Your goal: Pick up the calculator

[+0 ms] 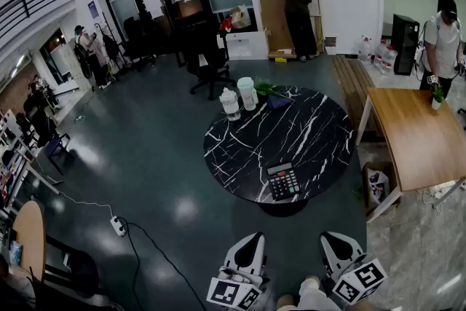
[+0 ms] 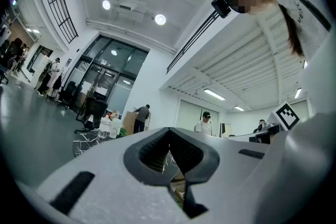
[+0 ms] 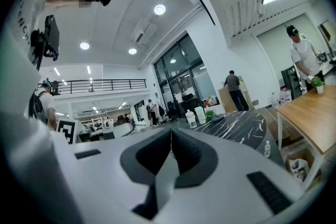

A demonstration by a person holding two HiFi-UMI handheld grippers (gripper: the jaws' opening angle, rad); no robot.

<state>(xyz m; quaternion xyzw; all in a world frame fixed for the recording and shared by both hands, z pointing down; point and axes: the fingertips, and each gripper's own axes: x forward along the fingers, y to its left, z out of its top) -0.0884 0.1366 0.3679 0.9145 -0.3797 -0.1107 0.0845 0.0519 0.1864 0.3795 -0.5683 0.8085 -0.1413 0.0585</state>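
The black calculator lies flat near the front edge of the round black marble table. Both grippers hang low at the bottom of the head view, short of the table and well apart from the calculator. My left gripper is shut with nothing between its pads. My right gripper is also shut and empty. The right gripper view looks level across the marble tabletop. The calculator does not show in either gripper view.
Two lidded cups and a green leafy item stand at the table's far edge. A wooden table stands to the right, with a bag under it. An office chair is behind. A power strip lies on the floor at left. People stand at the back.
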